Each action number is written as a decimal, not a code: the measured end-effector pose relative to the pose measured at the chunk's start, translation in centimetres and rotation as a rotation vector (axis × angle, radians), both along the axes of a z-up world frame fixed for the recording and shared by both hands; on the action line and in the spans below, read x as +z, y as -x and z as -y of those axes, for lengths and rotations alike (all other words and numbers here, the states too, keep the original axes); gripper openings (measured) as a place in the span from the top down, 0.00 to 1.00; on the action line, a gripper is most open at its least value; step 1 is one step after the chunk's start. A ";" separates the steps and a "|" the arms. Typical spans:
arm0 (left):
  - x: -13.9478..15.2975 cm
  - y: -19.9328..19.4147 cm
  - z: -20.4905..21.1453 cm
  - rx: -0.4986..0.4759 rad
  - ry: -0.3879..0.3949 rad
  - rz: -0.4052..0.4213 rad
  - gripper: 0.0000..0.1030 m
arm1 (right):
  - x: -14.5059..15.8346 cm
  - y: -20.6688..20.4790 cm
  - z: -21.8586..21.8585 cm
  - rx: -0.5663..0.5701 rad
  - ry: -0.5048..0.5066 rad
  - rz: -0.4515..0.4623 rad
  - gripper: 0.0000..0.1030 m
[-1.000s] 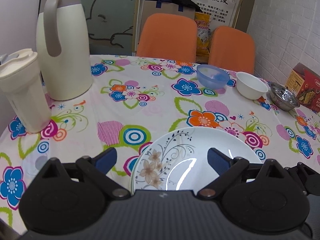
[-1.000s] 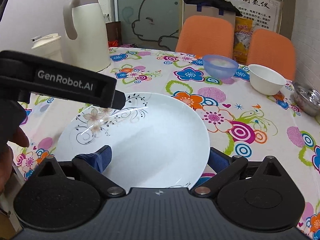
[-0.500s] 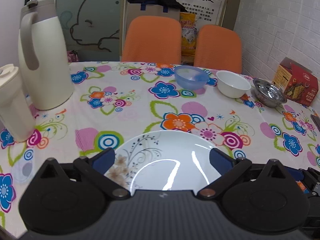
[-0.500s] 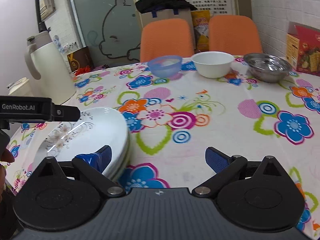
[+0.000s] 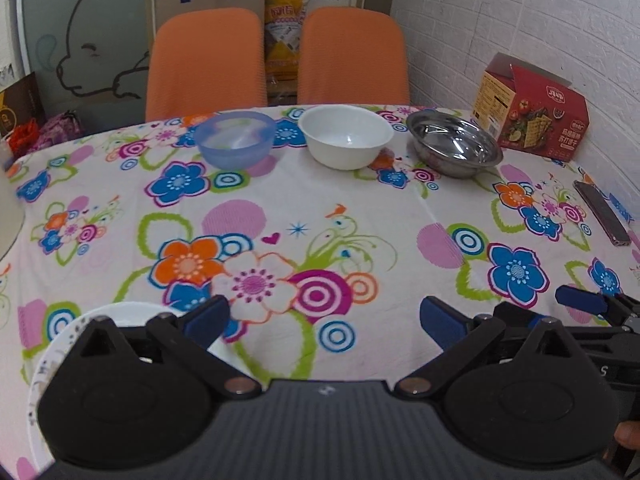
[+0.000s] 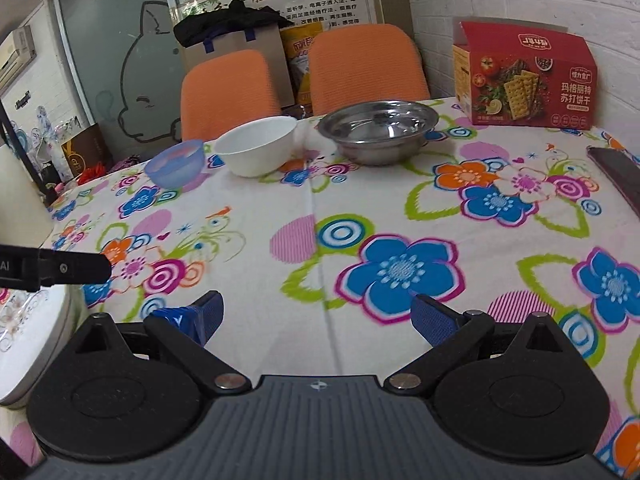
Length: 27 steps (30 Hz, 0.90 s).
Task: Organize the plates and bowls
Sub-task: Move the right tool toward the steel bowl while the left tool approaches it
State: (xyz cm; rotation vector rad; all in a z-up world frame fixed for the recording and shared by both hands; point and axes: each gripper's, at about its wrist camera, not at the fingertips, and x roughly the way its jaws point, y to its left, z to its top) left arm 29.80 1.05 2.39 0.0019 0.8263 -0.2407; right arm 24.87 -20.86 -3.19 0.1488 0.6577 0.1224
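Note:
Three bowls stand in a row at the far side of the flowered table: a blue plastic bowl [image 5: 235, 138] [image 6: 175, 162], a white bowl [image 5: 346, 141] [image 6: 257, 145] and a steel bowl [image 5: 454, 145] [image 6: 379, 129]. White plates with a flower pattern [image 5: 60, 354] [image 6: 24, 344] lie stacked at the near left. My left gripper [image 5: 323, 322] is open over bare cloth, just right of the plates. My right gripper [image 6: 316, 316] is open too, holding nothing, to the right of the left one, and it shows in the left wrist view [image 5: 580, 300].
A red cracker box [image 5: 530, 110] [image 6: 524, 76] stands at the far right by the brick wall. A dark phone [image 5: 602, 212] [image 6: 618, 172] lies near the right edge. Two orange chairs [image 5: 208, 56] stand behind the table. The left gripper's arm [image 6: 56, 270] crosses the right wrist view's left edge.
Both grippers have swung right, off the plates. The plates slid to the lower left of both views, the jug left the frame, and the bowls now sit more centrally.

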 end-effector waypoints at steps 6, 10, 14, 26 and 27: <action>0.1 -4.8 3.9 -0.033 -0.010 -0.032 0.03 | 2.2 -7.2 4.8 -0.072 0.077 0.021 0.15; -0.1 -5.9 5.0 -0.058 -0.025 -0.035 0.03 | 3.2 -14.4 6.4 -0.071 0.149 -0.016 0.15; -0.4 -6.1 4.2 -0.059 -0.048 -0.044 0.03 | 2.0 -21.2 6.1 -0.043 0.239 -0.119 0.15; -0.1 -5.9 0.2 0.011 -0.014 -0.038 0.03 | 0.3 -24.6 4.9 0.028 0.280 -0.369 0.15; 0.0 -5.7 0.2 0.005 -0.009 -0.038 0.03 | 0.4 -24.2 4.7 0.043 0.275 -0.382 0.15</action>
